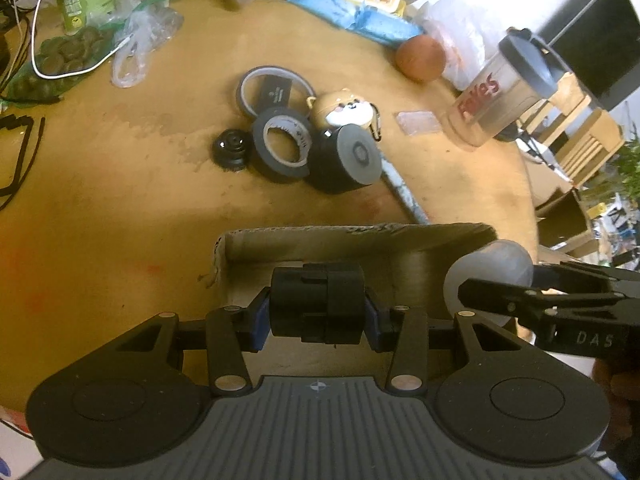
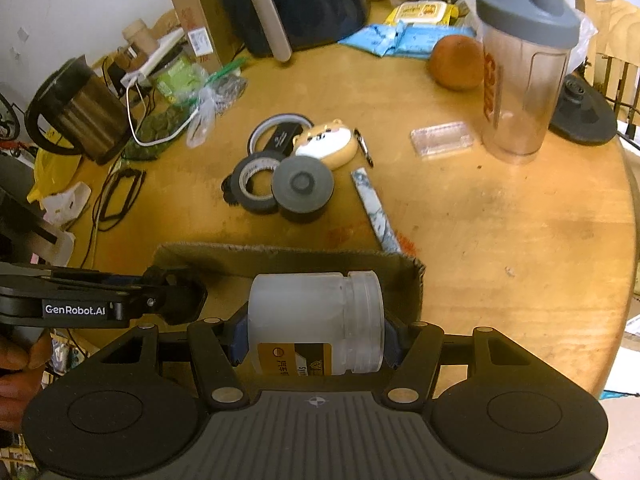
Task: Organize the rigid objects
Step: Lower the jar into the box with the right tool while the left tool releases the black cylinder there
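Note:
My left gripper (image 1: 318,316) is shut on a black plastic part (image 1: 318,306) and holds it over an open cardboard box (image 1: 280,236). My right gripper (image 2: 314,336) is shut on a frosted white jar (image 2: 316,320), lying sideways, over the same box (image 2: 280,256). The jar also shows at the right of the left wrist view (image 1: 488,272). Beyond the box lie a grey tape roll (image 1: 282,142), a thin tape ring (image 1: 274,88), a black cylinder with a grey cap (image 1: 348,158), a small black knob (image 1: 232,146) and a dog-shaped case (image 1: 344,110).
On the round wooden table stand a shaker bottle (image 2: 524,64), an orange (image 2: 456,62), a clear small case (image 2: 442,138), a marbled stick (image 2: 376,210), blue packets (image 2: 392,40), a kettle (image 2: 80,112), cables and bags at the left.

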The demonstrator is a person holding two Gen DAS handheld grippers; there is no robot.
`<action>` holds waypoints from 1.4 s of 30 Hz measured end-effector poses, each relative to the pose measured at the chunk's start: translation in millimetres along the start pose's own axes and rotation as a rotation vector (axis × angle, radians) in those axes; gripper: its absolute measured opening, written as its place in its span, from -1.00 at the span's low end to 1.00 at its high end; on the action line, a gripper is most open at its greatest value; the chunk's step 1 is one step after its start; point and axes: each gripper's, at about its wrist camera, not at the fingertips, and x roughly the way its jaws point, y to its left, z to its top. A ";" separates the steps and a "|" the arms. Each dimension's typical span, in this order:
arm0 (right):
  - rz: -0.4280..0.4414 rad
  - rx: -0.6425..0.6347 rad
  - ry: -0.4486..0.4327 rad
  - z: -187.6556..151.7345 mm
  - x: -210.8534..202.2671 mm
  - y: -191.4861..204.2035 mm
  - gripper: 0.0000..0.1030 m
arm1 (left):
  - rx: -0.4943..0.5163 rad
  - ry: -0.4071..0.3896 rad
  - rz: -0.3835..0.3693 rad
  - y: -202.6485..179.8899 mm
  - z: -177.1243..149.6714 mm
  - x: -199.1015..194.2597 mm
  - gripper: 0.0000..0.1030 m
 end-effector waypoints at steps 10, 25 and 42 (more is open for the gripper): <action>-0.101 -0.020 0.039 -4.1 26.9 10.9 0.25 | -0.005 0.015 0.126 -4.3 -5.9 9.8 -0.14; -0.098 -0.031 -0.035 0.6 9.9 22.0 0.75 | 0.001 -0.094 0.138 -20.7 -13.9 -20.8 0.32; -0.131 -0.002 -0.076 23.3 -15.1 12.7 1.00 | 0.026 -0.181 0.126 -1.1 -15.9 -52.8 0.32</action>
